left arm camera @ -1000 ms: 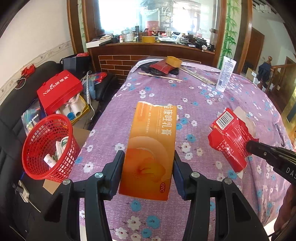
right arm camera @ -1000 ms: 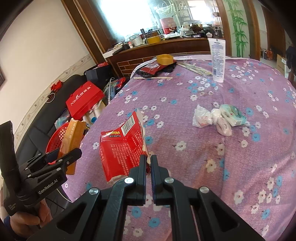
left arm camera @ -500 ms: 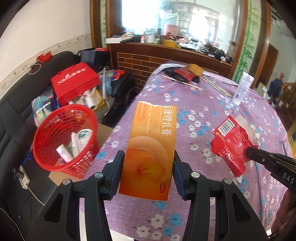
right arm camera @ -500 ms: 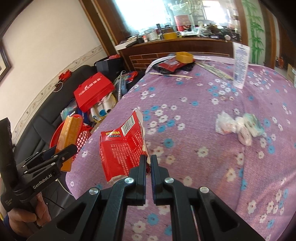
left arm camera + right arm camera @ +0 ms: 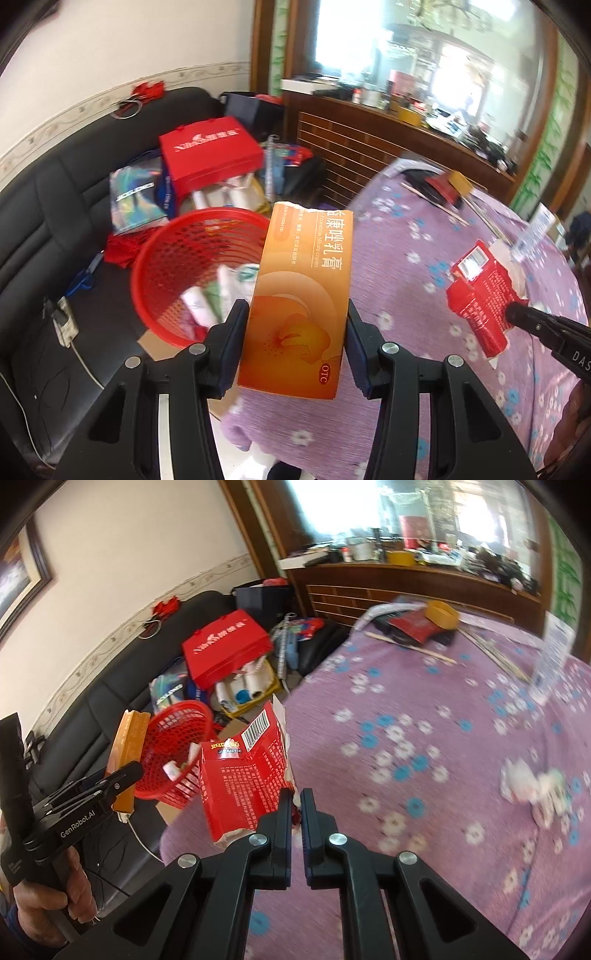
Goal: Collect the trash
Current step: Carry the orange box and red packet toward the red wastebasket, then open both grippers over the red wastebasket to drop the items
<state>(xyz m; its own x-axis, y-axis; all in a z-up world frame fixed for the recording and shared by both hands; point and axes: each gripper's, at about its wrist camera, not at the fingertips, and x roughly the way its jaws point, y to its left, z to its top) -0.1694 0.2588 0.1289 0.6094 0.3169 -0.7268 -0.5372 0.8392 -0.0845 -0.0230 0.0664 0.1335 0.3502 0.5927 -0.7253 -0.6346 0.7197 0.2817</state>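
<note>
My left gripper [image 5: 295,341] is shut on an orange cream box [image 5: 303,295] and holds it upright beside the table's left edge, just right of the red mesh basket [image 5: 173,258], which holds several pieces of trash. My right gripper [image 5: 296,805] is shut on a torn red packet [image 5: 243,779] and holds it above the table's left edge. The packet also shows in the left wrist view [image 5: 480,291], and the orange box [image 5: 127,746] and basket [image 5: 173,746] in the right wrist view.
A round table with a purple flowered cloth [image 5: 424,709] carries crumpled wrappers [image 5: 535,786], a white tube [image 5: 552,657], sticks and a yellow tape roll [image 5: 441,613]. A black sofa [image 5: 55,221] bears a red bag [image 5: 210,151] and clutter.
Both grippers have moved left with their loads, from over the table toward the red basket. The basket now lies right beside the orange box.
</note>
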